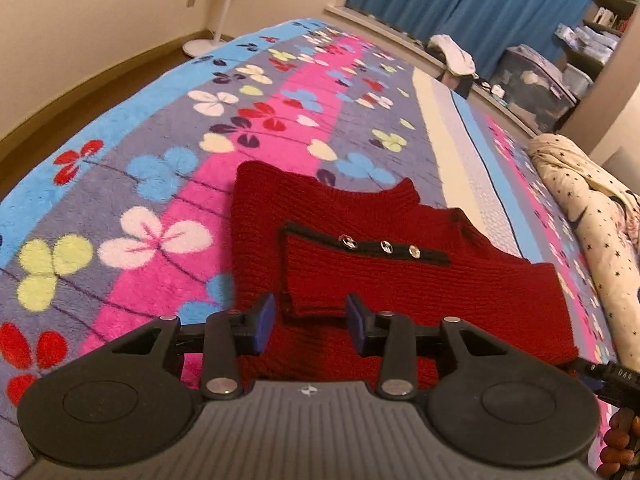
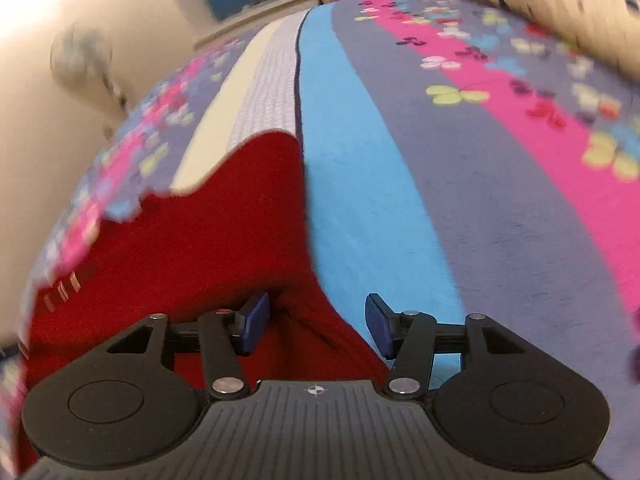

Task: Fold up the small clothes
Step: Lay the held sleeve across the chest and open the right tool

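Left claw (image 1: pixel 310 320) open, empty, over red sweater (image 1: pixel 360 248) lower centre; right claw (image 2: pixel 316 324) open, straddling sweater's right edge, nearer.

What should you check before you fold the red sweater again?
1. Left gripper open: ok.
2. Right gripper open: ok.
3. Red sweater lying on the flowery blanket: ok.
4. Sleeve with silver snaps folded across the sweater: ok.
5. Sweater edge between the right gripper's jaws: ok, though the picture is blurry.
6. Sweater fully flat underneath: cannot tell.
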Tool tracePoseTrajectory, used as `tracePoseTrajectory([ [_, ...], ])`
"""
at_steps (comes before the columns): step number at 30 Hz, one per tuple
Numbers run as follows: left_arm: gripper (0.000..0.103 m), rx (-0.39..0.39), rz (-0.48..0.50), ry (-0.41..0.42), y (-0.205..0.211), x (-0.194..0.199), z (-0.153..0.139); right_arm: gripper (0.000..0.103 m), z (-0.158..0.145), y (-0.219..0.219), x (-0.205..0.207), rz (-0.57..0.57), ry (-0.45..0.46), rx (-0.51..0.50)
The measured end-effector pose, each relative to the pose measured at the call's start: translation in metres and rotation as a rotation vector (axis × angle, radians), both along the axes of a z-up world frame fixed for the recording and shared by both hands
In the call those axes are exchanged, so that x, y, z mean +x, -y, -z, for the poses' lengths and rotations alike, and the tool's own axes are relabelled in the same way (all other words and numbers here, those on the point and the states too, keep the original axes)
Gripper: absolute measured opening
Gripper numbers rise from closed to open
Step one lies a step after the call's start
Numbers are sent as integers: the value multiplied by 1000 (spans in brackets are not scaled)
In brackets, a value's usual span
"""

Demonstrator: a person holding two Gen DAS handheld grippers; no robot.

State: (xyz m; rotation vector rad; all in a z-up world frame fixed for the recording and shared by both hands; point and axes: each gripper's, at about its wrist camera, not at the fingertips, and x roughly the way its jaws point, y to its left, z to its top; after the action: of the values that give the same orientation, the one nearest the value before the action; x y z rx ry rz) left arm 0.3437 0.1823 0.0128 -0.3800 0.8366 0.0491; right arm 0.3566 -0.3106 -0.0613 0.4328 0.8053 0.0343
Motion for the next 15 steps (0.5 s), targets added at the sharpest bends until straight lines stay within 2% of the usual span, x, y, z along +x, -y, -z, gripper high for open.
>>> tracePoseTrajectory([
  [3,54,11,-9,30,-1,-4,-6,61,7,-4,14,-32,-7,-28],
  [6,55,46,-19,57,-3,-8,-11,60,17,-13,31,-95,-16,-82],
  [7,55,62,-28,63,-4,-11,-13,57,15,-19,31,-113,-9,-112],
  [8,55,78,-27,71,-4,-13,-14,36,14,-23,30,-131,4,-138],
  [9,55,93,-12,74,-3,-15,-16,25,9,-24,25,-156,20,-125],
  [11,55,124,28,64,1,-22,-19,18,1,-18,18,-118,44,-93],
  [13,55,155,72,39,7,-31,-22,18,-3,-7,12,-51,40,-88],
  [15,55,146,101,26,11,-43,-29,19,2,3,9,-57,-1,-32],
])
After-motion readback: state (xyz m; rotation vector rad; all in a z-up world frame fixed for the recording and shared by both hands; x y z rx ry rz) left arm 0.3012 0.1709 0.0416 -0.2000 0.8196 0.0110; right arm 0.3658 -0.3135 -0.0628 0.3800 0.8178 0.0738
